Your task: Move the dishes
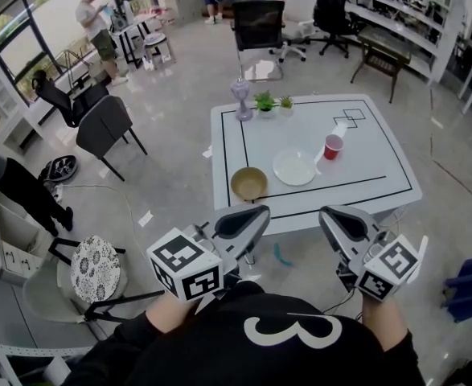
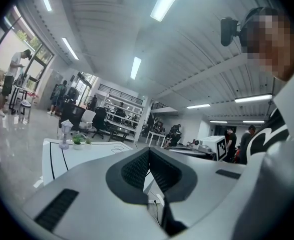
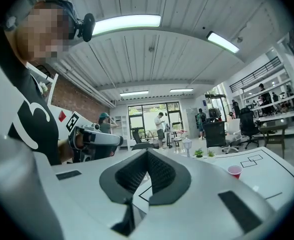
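A white table (image 1: pixel 380 147) with black lines stands in front of me. On its near side sit a tan bowl (image 1: pixel 248 183), a white plate (image 1: pixel 294 167) and a red cup (image 1: pixel 333 146). My left gripper (image 1: pixel 259 212) and right gripper (image 1: pixel 326 214) hover side by side just short of the table's near edge, both shut and empty. The left gripper view shows that gripper's jaws (image 2: pixel 148 150) pressed together, with the table (image 2: pixel 89 153) beyond. The right gripper view shows its jaws (image 3: pixel 147 152) closed, the red cup (image 3: pixel 234 170) ahead on the right and the left gripper (image 3: pixel 94 139) at the left.
A small lamp (image 1: pixel 241 99) and two potted plants (image 1: pixel 264 101) stand at the table's far edge. A grey chair (image 1: pixel 107 123) and a patterned stool (image 1: pixel 95 268) are at the left, a black office chair (image 1: pixel 258 24) behind the table. A person (image 1: pixel 97 24) stands far off.
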### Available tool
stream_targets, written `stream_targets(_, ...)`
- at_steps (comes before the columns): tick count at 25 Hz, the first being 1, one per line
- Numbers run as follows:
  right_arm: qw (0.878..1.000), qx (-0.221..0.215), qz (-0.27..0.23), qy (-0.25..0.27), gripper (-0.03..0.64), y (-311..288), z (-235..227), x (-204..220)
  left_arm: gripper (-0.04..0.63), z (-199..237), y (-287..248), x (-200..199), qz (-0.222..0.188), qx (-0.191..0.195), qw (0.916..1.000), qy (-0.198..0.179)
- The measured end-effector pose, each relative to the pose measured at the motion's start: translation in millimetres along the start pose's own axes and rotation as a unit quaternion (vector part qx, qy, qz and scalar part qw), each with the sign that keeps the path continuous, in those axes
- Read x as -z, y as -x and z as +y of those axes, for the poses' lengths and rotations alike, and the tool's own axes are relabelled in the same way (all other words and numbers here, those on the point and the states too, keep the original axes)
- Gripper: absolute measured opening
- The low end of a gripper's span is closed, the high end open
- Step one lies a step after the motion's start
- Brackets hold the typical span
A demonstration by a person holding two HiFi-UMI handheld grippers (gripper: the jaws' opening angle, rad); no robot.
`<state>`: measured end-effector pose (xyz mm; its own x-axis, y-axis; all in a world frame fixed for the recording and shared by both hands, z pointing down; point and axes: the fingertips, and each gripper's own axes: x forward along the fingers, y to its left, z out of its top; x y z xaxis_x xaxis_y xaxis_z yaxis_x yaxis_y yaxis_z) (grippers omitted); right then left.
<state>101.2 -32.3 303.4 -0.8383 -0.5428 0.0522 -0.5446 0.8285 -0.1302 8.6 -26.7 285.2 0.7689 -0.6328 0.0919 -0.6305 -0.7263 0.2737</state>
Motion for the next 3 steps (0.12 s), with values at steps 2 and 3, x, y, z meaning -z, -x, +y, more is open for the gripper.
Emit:
stream_targets(2, 1.0, -0.003, -0.001, 0.001, 0.008, 3.1, 2.8, -0.6, 0.002, -4.4, 0.2, 0.7, -0.001, 0.0, 1.0, -0.001)
stream_targets(3, 1.0, -0.004, -0.001, 0.002, 0.008, 4.7, 4.3, -0.7, 0.002, -6.6, 0.3, 1.3, -0.001, 0.001, 1.0, -0.002)
